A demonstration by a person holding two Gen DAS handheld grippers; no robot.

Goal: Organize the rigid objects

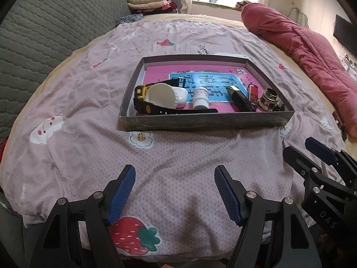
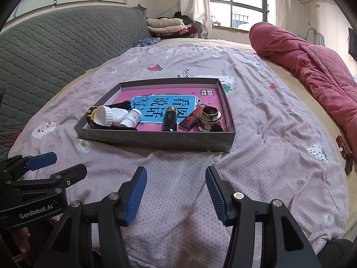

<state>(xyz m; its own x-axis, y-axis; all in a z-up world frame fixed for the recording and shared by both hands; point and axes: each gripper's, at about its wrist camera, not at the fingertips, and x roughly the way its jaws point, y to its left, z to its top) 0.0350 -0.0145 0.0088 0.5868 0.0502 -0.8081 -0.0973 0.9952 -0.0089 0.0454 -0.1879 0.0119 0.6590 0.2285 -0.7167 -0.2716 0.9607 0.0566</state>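
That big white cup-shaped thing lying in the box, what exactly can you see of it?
The big white plastic-looking container lies tipped on its side at the left end of the shallow grey cardboard tray. Its wide round mouth faces the cameras and looks empty; a ribbed band rings it behind the rim. It rests among the straps of a black-and-yellow wristwatch, with a small white pill bottle close beside it. Neither gripper is near it.
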